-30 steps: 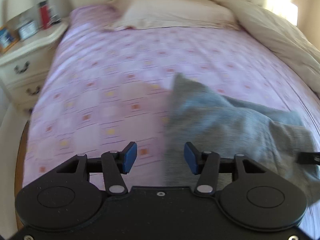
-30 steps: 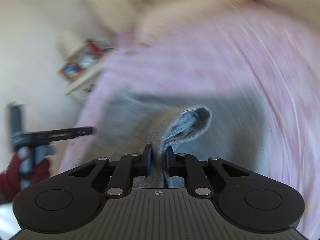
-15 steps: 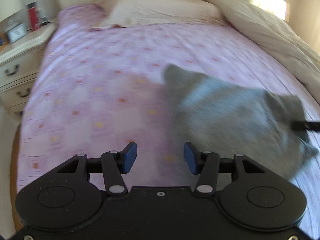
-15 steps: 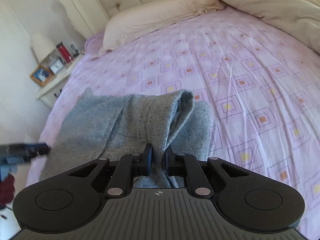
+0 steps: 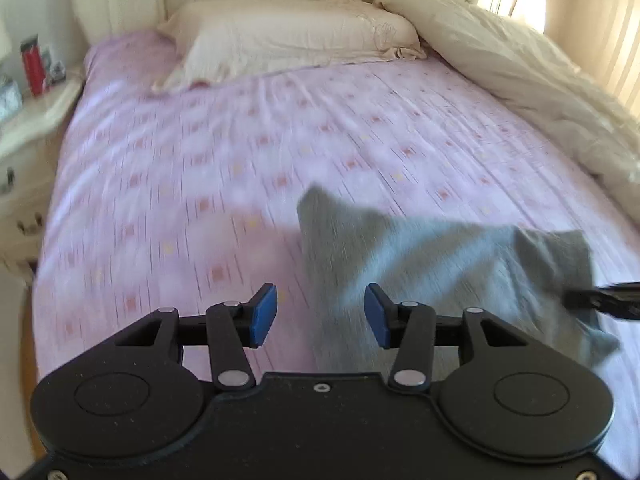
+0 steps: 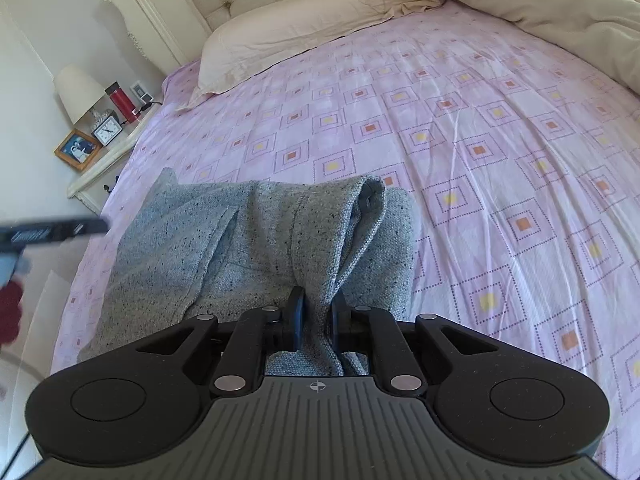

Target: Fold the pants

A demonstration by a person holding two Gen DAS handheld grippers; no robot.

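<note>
Right gripper point(image 6: 316, 312) is pinched on a bunched-up fold of the grey pants point(image 6: 256, 248), low in the middle of the right wrist frame, with the fabric running up between the two fingers. My guess is that grabbing a gathered ridge, not a single layer, lets it drag or flip the whole stack in one go. The pants lie on the pink patterned bedsheet point(image 6: 480, 152) at centre-left of that frame, already doubled over at least once by the look of the rolled edge at the top.

Left gripper point(image 5: 320, 314) is spread wide, blue pads point(image 5: 264, 312) apart, holding nothing. In its own view it hovers at the bottom centre, with the pants off to the lower right and only their near edge showing between the fingers. That view is pretty blurry, so fine detail is a wash. Probably it's open so it can grab the free left edge and square things up.

Pillow point(image 6: 304, 24) and cream duvet point(image 6: 540, 4) sit in the upper part of the frame, well clear, so there's room to lay the fold flat.
</note>
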